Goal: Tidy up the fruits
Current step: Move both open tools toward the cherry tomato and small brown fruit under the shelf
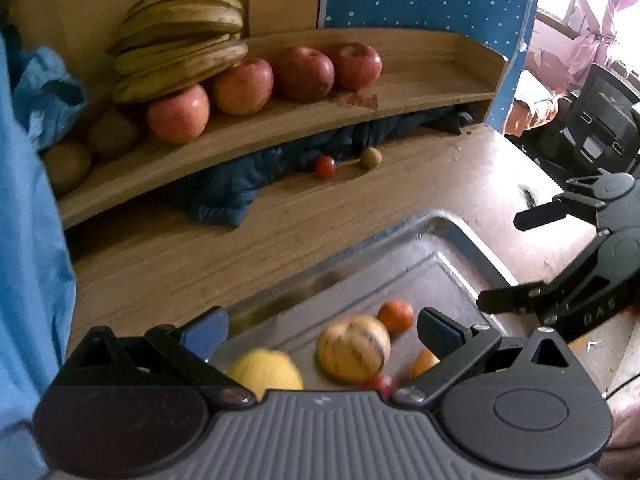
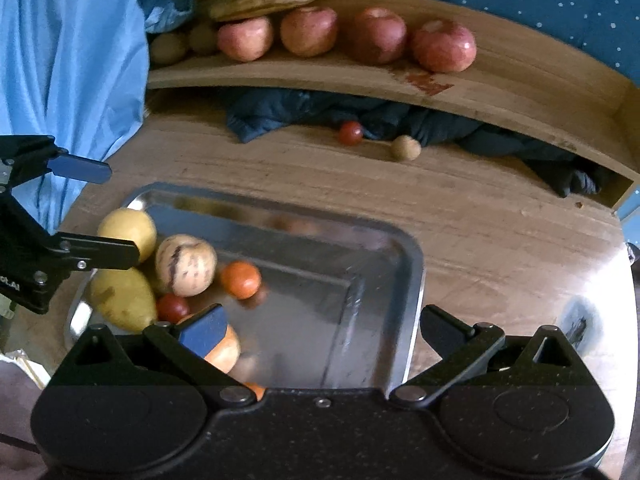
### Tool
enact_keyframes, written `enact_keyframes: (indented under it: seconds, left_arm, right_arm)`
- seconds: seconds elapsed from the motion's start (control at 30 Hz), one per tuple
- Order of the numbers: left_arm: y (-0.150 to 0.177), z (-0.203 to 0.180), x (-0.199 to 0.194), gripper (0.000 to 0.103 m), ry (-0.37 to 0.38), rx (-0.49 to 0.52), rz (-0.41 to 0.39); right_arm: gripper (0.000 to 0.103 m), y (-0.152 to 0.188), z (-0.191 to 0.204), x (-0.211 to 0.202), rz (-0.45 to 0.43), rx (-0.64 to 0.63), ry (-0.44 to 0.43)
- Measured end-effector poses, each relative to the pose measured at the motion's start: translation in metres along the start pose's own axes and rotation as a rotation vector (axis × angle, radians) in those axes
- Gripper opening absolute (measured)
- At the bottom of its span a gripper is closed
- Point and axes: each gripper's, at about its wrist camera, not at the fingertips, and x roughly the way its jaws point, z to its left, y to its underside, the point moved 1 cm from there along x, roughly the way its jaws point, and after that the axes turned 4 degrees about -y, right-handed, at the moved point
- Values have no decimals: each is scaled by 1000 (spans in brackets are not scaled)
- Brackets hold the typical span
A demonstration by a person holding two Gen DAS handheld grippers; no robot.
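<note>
A steel tray (image 2: 412, 264) on the wooden table holds a striped pale melon (image 2: 186, 265), two yellow fruits (image 2: 127, 227) (image 2: 122, 298), an orange tangerine (image 2: 240, 279), a small red tomato (image 2: 172, 307) and an orange fruit (image 2: 226, 354). My left gripper (image 1: 322, 330) is open above the melon (image 1: 353, 347) and the tangerine (image 1: 395, 316). My right gripper (image 2: 320, 330) is open over the tray's near middle. The wooden shelf (image 1: 400, 92) holds several red apples (image 1: 178, 114), bananas (image 1: 180, 36) and kiwis (image 1: 66, 164).
A cherry tomato (image 1: 325, 167) and a small brown fruit (image 1: 370, 157) lie on the table in front of dark blue cloth (image 1: 224, 184) under the shelf. Light blue fabric (image 1: 28, 240) hangs at the left. The right gripper shows at the left wrist view's right edge (image 1: 516, 260).
</note>
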Motion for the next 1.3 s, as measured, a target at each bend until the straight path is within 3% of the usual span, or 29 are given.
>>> enact_keyframes:
  seconds: [0.43,0.8,1.17,1.3]
  left_arm:
    - [-48,-21,50,103,-16,-91,23]
    - [-73,-26,95,103,-115,-202,34]
    - [-93,-22,122,103,-174,-341,54]
    - [-101,-22,132,103,-166,-382,49]
  right_arm:
    - [102,-5,-54,6,-48,40,67]
    - [102,-15,-90,14,-65,45,71]
    - [102,-49,-100,42,-105,-81,45]
    - [102,-55,-96,53,-131,-176,100]
